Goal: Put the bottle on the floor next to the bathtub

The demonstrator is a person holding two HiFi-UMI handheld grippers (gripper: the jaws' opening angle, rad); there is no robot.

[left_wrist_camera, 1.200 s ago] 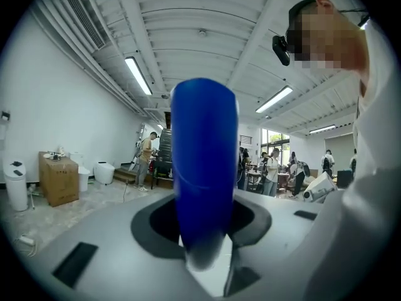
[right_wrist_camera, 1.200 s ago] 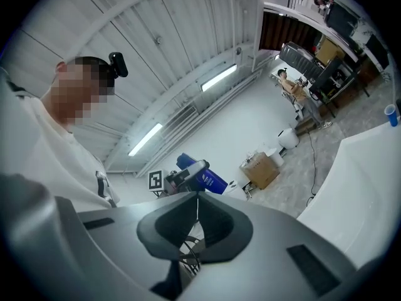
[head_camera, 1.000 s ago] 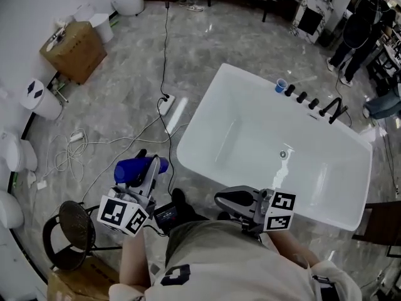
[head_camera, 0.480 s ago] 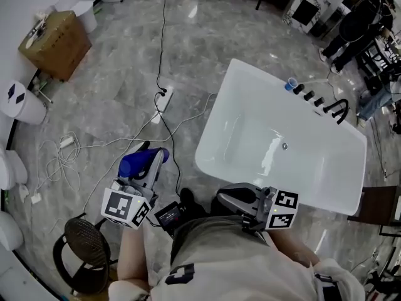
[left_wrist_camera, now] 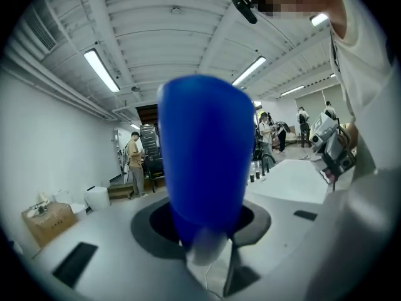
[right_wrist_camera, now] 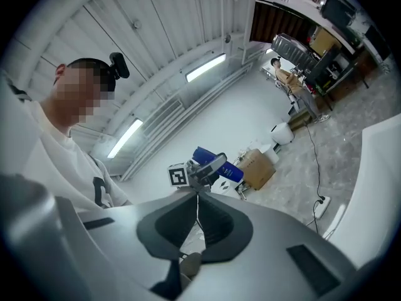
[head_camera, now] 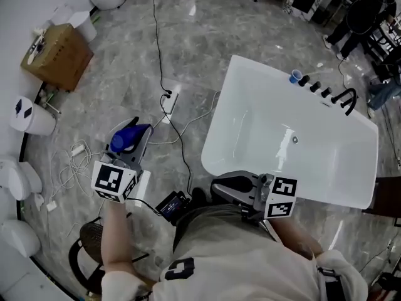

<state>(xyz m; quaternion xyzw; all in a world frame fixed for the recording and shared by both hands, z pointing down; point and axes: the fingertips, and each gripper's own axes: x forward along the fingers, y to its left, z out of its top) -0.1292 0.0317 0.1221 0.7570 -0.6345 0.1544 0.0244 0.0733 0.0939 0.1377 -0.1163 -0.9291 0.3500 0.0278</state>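
Note:
A blue bottle [head_camera: 127, 137] hangs above the grey marble floor, left of the white bathtub [head_camera: 250, 115]. My left gripper [head_camera: 134, 138] is shut on it, and its marker cube sits just below. In the left gripper view the blue bottle [left_wrist_camera: 205, 149] fills the middle and juts out past the jaws. My right gripper [head_camera: 220, 184] hovers by the tub's near corner, shut with nothing in it. In the right gripper view its jaws meet in a thin line [right_wrist_camera: 197, 200]; beyond them shows the blue bottle [right_wrist_camera: 220, 166], still in the left gripper.
A power strip [head_camera: 170, 99] and loose cables [head_camera: 75, 165] lie on the floor between bottle and tub. A cardboard box [head_camera: 56, 55] and white fixtures [head_camera: 28, 115] line the left wall. A black stool [head_camera: 93, 243] stands near my feet. Taps [head_camera: 326, 93] and a blue cup [head_camera: 296, 77] sit on the tub's far rim.
My left gripper has carried the bottle to the left, further from the tub, and rolled somewhat. The right gripper stays by the tub's near corner.

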